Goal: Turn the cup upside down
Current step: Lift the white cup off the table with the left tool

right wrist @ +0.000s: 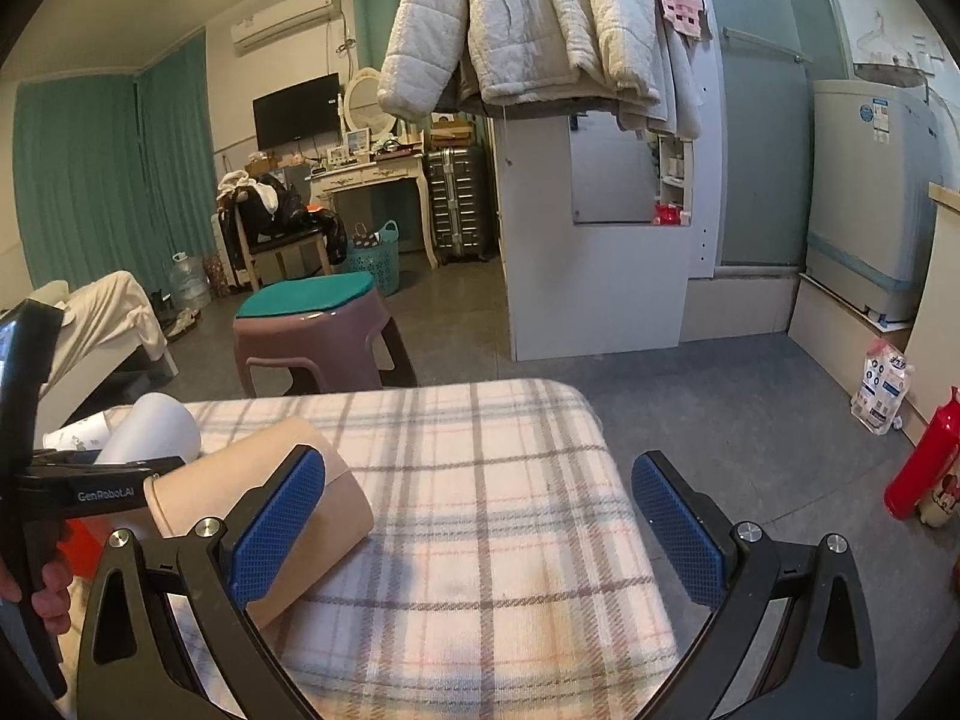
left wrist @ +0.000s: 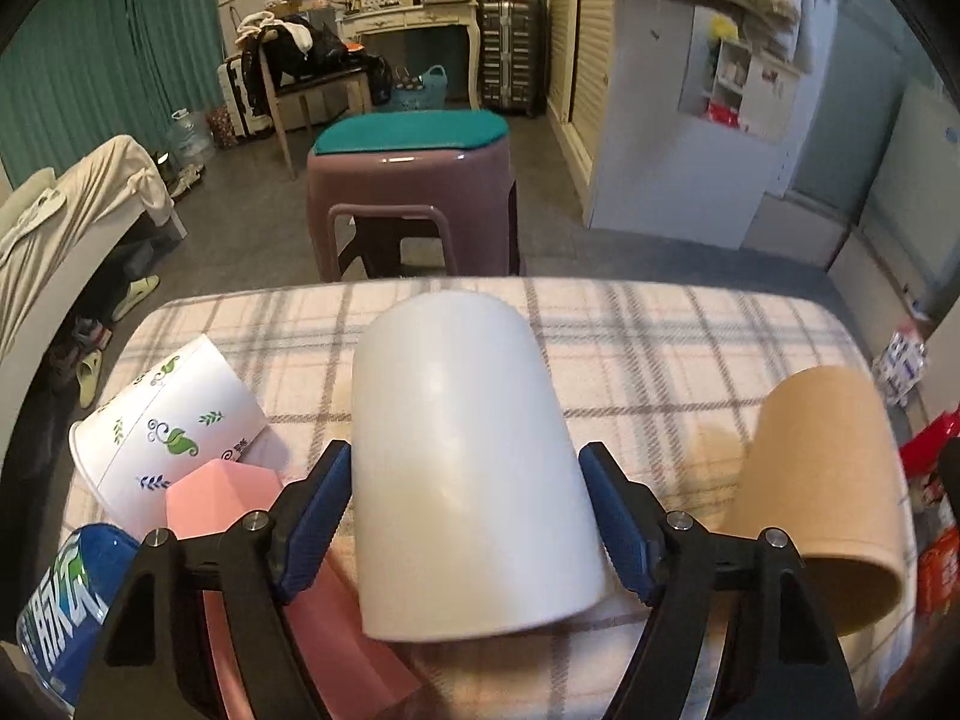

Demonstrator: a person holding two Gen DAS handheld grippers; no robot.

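Note:
A plain white cup [left wrist: 468,468] stands upside down on the plaid table [left wrist: 690,360], closed base up. My left gripper [left wrist: 465,516] has its blue pads on both sides of the cup, close to its walls; a thin gap shows at the right pad. The white cup also shows small at the left of the right wrist view [right wrist: 153,429]. My right gripper [right wrist: 477,522] is open and empty above the table, with a brown paper cup [right wrist: 270,504] just behind its left finger.
A brown paper cup [left wrist: 822,492] stands upside down to the right of the white cup. A patterned white cup [left wrist: 162,420], a pink cup [left wrist: 222,498] and a blue cup [left wrist: 66,594] are to the left. A purple stool [left wrist: 408,180] stands beyond the table's far edge.

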